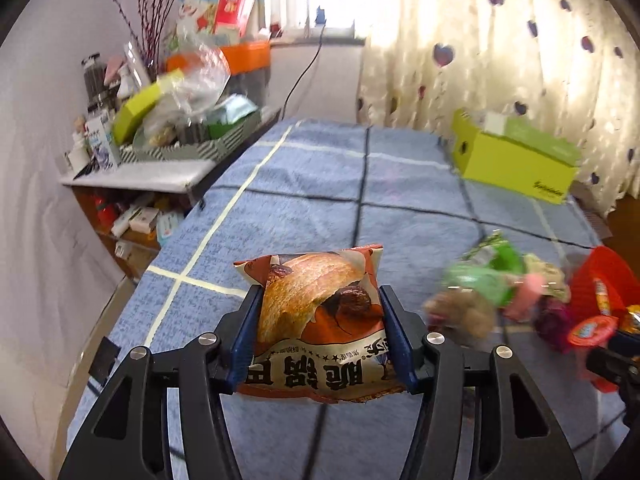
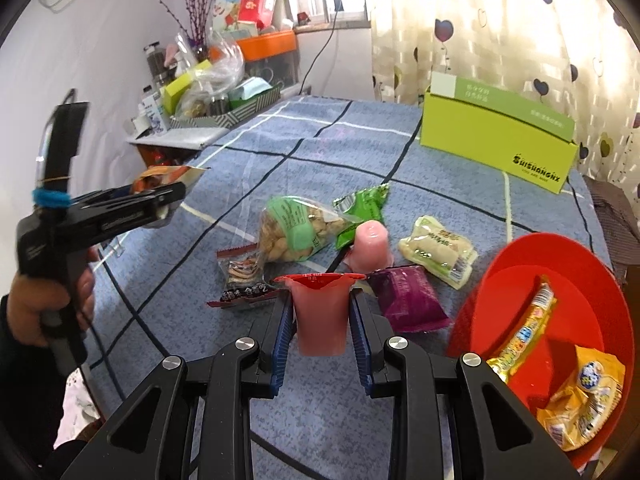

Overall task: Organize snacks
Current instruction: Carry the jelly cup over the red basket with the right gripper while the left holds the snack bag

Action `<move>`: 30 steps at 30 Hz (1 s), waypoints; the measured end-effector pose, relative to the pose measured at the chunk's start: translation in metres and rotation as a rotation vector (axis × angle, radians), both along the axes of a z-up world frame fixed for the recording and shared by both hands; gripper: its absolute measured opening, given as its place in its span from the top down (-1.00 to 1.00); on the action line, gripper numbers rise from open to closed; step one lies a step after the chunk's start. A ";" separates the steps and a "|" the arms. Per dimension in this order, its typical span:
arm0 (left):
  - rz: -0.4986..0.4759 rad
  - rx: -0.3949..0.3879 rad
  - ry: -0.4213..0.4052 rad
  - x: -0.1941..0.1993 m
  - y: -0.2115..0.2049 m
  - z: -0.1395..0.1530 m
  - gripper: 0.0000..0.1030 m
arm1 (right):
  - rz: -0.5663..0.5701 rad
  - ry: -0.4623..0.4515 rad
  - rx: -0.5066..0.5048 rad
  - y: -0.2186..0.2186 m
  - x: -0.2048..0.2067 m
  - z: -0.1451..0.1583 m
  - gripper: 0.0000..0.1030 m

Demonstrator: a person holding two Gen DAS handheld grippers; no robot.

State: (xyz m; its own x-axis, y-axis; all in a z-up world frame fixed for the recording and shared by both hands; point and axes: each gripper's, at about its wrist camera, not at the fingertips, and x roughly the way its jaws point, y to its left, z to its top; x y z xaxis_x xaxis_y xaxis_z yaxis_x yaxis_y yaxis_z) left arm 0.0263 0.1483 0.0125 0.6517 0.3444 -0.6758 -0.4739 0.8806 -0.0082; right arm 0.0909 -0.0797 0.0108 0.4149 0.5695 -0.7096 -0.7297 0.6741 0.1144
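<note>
Both hands are loaded here. The left gripper (image 1: pixel 320 312) has its fingers clamped on the sides of a brown snack packet (image 1: pixel 316 320), held up off the blue checked bed (image 1: pixel 304 184). The right gripper (image 2: pixel 320 320) has its fingers squeezed tight on a pink jelly cup (image 2: pixel 320 312) with a red lid, also clear of the cover.

My guess is both go into the red bowl (image 2: pixel 520 252) at the right, which already holds a yellow sausage stick (image 2: pixel 528 320) and an orange packet (image 2: pixel 584 392). Tip: bring the jelly cup in first since it's right beside the bowl, let go low over the bare part, then get out of the way so the left hand can cross.

Watch the loose pile between the two hands: peanut bag (image 2: pixel 292 232), green packet (image 2: pixel 360 208), second pink jelly (image 2: pixel 370 248), purple packet (image 2: pixel 408 300), white packet (image 2: pixel 440 248). A low swing could drag them. The green box (image 2: pixel 496 140) sits well apart at the far edge, no trouble
</note>
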 end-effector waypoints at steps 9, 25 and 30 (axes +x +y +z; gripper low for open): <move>-0.118 0.005 -0.069 -0.015 -0.055 0.030 -0.11 | -0.038 -0.028 0.028 -0.027 -0.013 0.014 0.50; -0.224 0.009 -0.090 -0.014 -0.105 0.044 -0.11 | -0.103 -0.048 0.057 -0.063 -0.017 0.023 0.50; -0.254 0.001 -0.081 -0.010 -0.118 0.043 -0.11 | -0.130 -0.046 0.062 -0.077 -0.016 0.022 0.50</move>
